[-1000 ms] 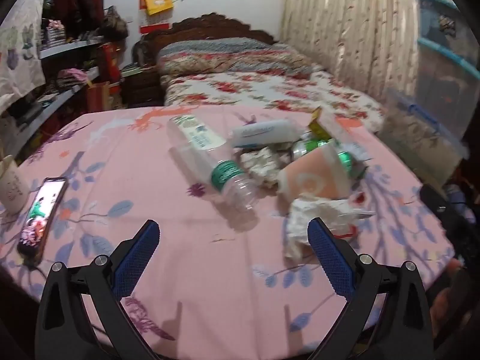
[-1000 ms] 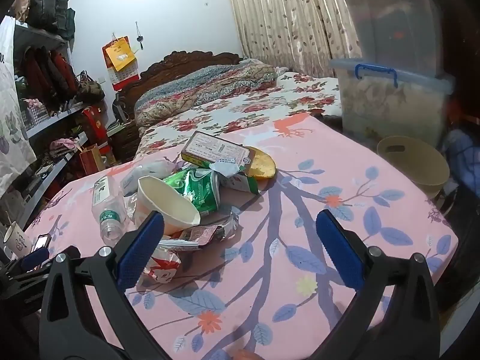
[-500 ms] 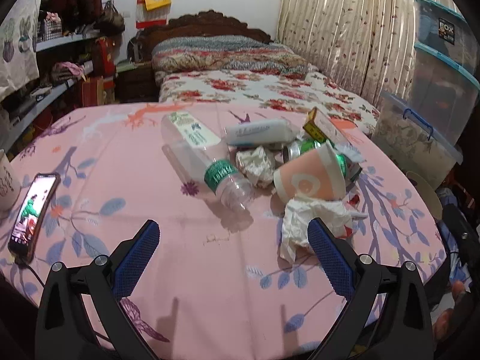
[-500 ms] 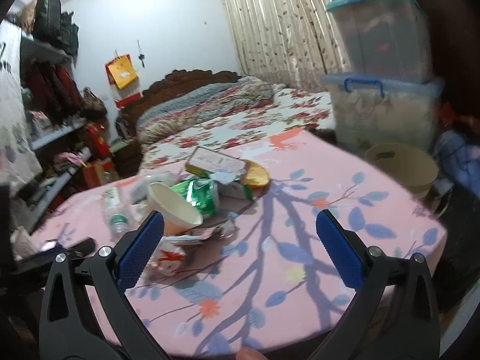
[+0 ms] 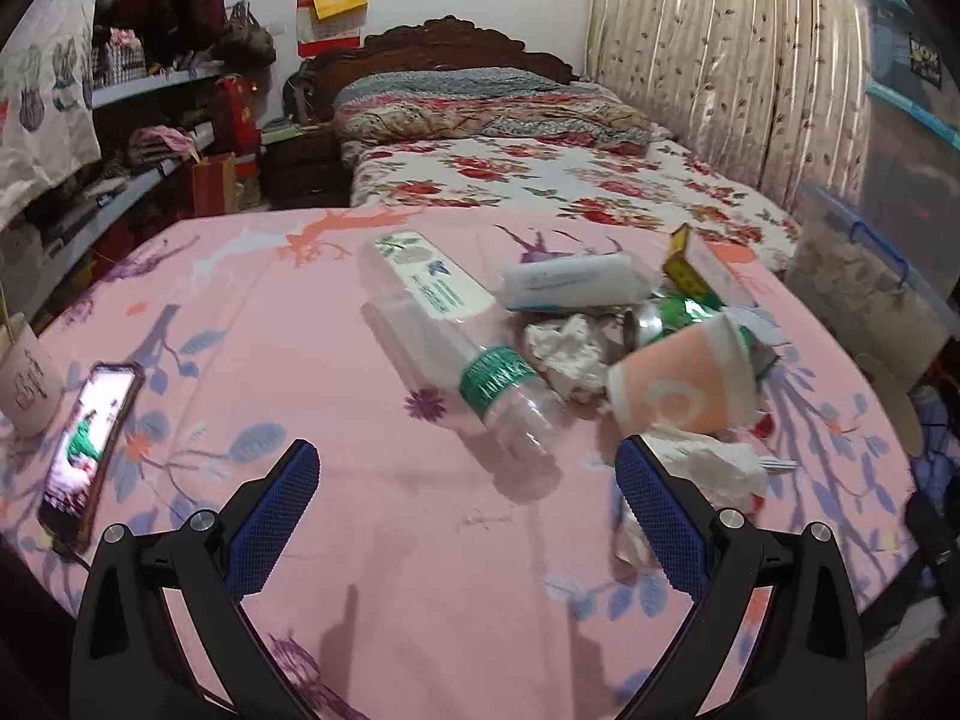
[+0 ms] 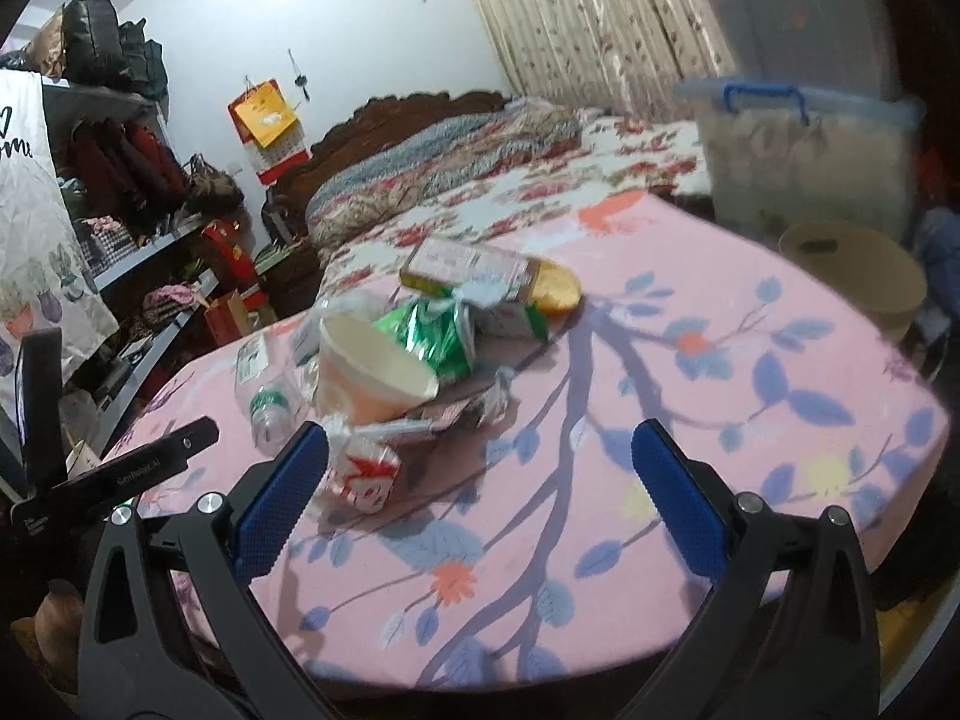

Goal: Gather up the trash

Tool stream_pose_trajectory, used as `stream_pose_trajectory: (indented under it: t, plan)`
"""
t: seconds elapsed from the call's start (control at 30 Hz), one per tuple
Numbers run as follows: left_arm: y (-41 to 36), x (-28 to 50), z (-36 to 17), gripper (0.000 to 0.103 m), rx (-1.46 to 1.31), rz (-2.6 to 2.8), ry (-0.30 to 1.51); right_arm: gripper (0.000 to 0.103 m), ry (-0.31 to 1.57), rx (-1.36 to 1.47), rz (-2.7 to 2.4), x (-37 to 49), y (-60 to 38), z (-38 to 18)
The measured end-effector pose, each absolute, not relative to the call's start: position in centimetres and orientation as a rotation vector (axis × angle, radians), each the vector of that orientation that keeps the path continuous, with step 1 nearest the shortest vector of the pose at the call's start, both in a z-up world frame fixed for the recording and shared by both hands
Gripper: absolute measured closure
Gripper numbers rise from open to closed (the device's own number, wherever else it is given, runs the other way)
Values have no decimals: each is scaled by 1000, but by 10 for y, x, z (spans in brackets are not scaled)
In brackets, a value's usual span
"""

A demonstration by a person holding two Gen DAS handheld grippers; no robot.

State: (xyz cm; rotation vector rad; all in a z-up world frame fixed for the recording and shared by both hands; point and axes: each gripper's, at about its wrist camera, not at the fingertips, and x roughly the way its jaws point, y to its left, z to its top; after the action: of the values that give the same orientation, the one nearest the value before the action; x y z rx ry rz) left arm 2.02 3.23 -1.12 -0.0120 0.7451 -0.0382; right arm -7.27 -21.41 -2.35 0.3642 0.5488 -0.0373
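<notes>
pink floral tablecloth (image 5: 336, 312) carries the trash heap ahead of both wide-open, empty jaws: left gripper (image 5: 467, 480) has the plastic bottle (image 5: 462, 348) just beyond its gap, while the right gripper (image 6: 480, 462) has the paper cup (image 6: 372, 369) ahead-left of its fingers.

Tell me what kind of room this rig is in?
Most likely a lived-in bedroom: a bed with a carved headboard, curtains, and shelves of clothes and bags. Trash sits on a pink-clothed table.
</notes>
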Motion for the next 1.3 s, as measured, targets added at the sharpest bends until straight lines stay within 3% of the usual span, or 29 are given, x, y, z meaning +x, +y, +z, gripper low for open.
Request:
stream_pose_trajectory:
  t: [0.3,1.0,1.3]
  plan:
    - [32,32,-9,8,31,-12,730,15,539,339,-43,-68,-219,-18]
    - [30,26,-4,8,48,-14,672,16,529,292,-35,-64,-208,-18]
    - [26,4,6,8,62,-51,544,17,448,287,-3,-55,-210,4]
